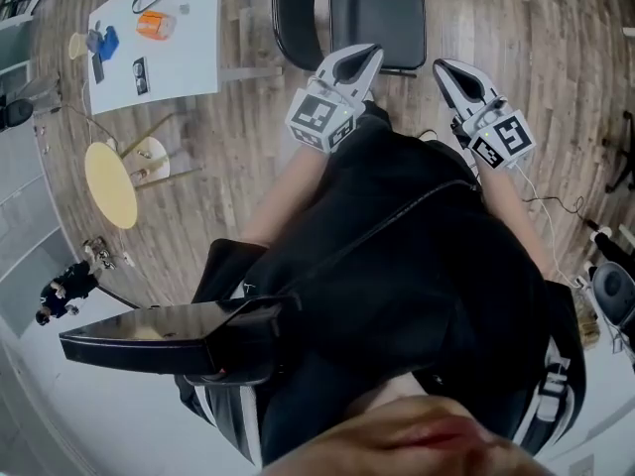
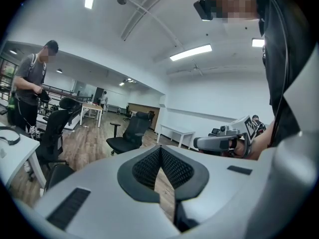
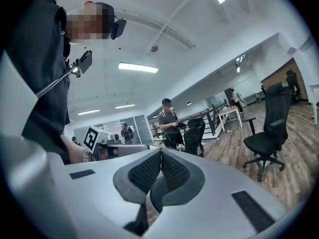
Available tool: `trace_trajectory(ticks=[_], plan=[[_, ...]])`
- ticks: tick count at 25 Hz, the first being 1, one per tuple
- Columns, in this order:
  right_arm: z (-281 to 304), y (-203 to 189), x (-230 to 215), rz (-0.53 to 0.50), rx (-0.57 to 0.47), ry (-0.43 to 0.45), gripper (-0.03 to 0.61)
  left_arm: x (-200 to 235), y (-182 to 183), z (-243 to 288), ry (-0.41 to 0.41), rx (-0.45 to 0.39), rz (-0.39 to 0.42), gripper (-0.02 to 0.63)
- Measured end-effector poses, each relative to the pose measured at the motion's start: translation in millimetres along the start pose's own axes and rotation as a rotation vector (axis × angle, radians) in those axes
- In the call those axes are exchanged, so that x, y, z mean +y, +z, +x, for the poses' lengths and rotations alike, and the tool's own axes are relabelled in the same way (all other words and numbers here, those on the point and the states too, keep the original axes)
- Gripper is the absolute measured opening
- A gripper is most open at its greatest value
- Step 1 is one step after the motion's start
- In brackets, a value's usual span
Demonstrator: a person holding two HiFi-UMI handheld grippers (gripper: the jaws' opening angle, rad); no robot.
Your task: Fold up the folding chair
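The black folding chair (image 1: 377,23) stands unfolded on the wood floor at the top of the head view, its square seat facing me and its backrest to the left. My left gripper (image 1: 362,59) hovers shut over the seat's near edge, holding nothing. My right gripper (image 1: 446,72) is shut and empty just right of the seat. The left gripper view shows its own jaws (image 2: 160,152) pressed together, with the right gripper (image 2: 224,142) off to the side. In the right gripper view the jaws (image 3: 160,156) are likewise shut, and the left gripper (image 3: 117,150) appears beside them. Neither gripper touches the chair.
A white table (image 1: 198,58) with an orange object (image 1: 156,25) and small items stands at the upper left. A round yellow stool (image 1: 111,184) is at left. Black office chairs (image 2: 130,133) (image 3: 266,128) and a standing person (image 3: 169,121) are around the room. Cables lie at right.
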State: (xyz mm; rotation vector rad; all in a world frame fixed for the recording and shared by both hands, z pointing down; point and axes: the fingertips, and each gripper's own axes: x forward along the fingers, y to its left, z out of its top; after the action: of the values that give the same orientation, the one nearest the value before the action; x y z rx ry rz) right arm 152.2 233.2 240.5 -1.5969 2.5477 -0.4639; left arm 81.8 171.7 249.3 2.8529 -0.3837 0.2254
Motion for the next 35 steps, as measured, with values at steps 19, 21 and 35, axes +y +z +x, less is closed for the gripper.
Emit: trace_trajectory(ticks=[19,21,35], plan=[[95.0,-105.4,-124.8,0.152,0.200,-0.152,0.011,143.8,-80.6,51.7,-0.031,0.202,-0.122,0.002],[99.1,-131.9,-152.0,0.186,0.233,-0.142,0.011,149.1,-102.3,72.3,-0.025,0.244,-0.147,0.002],[98.0,-357.9,-307.1,0.452,0.398,-0.140,0.033,224.6,-184.7,84.3,0.228,0.404,-0.354,0.124]])
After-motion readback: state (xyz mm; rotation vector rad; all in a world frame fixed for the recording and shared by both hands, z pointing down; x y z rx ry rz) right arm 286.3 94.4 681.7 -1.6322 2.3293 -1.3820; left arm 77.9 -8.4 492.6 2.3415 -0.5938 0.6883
